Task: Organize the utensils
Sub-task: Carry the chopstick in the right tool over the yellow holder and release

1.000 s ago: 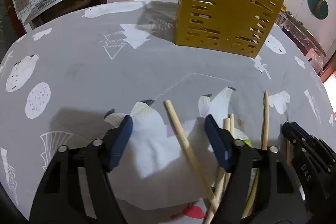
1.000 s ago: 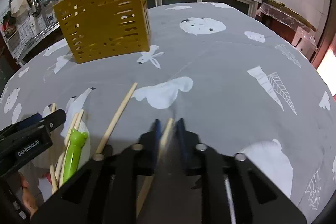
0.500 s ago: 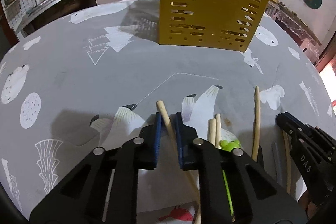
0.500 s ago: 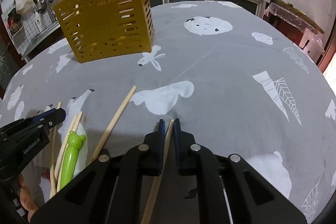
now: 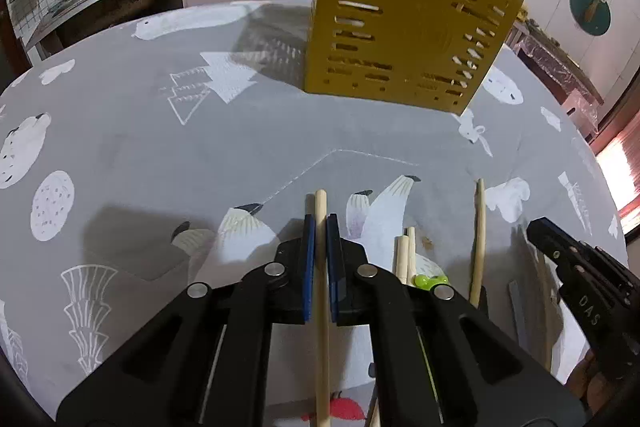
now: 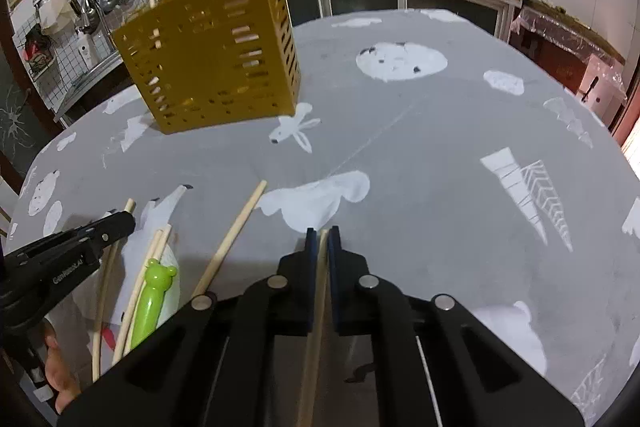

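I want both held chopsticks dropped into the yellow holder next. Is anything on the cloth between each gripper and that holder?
Nothing visible. Ahead of the left gripper, shut on a chopstick, only bare tablecloth runs to the yellow holder. The same holds for the right gripper and its chopstick.

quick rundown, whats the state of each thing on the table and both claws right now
left claw: shut on a pale wooden chopstick
right claw: shut on another wooden chopstick
yellow slotted plastic utensil holder: upright, sticks standing in it
loose wooden chopsticks: lying flat on the grey patterned tablecloth
green bear-headed utensil: lying flat among the chopsticks
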Tool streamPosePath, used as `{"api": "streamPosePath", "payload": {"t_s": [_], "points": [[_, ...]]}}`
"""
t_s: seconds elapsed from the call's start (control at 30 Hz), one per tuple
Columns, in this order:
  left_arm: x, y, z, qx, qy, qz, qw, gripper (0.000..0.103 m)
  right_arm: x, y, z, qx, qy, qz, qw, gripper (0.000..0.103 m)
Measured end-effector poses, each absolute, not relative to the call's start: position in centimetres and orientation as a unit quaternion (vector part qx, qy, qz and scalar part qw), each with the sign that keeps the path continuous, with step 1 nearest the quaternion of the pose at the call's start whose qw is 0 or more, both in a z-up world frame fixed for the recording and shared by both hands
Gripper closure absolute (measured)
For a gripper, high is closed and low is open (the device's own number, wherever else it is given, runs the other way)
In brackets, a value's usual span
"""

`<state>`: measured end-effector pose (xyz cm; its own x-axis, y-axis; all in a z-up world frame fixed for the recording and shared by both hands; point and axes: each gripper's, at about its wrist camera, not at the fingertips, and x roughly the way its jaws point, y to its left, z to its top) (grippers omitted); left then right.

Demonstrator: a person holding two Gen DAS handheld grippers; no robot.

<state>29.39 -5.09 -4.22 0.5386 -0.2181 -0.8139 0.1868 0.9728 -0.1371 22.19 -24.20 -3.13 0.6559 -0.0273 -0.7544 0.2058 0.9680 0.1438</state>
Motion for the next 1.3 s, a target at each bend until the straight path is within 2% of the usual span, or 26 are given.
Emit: {"api": "streamPosePath", "payload": {"t_s": [0.23, 0.67, 1.3], "points": [[27.4, -4.0, -0.9, -0.023, 0.412, -0.119, 0.903, 0.099, 21.1, -25.2, -1.1, 0.128, 0.375, -0.051, 0.917, 0.098], [22.5, -1.6, 6.5, -0.031, 0.284, -0.115, 0.951, 0.099, 17.0, -25.4, 5.1, 0.123, 0.245, -0.034, 0.961, 0.098], [20.0, -1.1, 8.9, -0.030, 0.212, -0.117, 0.970, 0.099, 13.4, -24.8, 9.1, 0.087, 0.119, -0.035, 0.989, 0.098]]}}
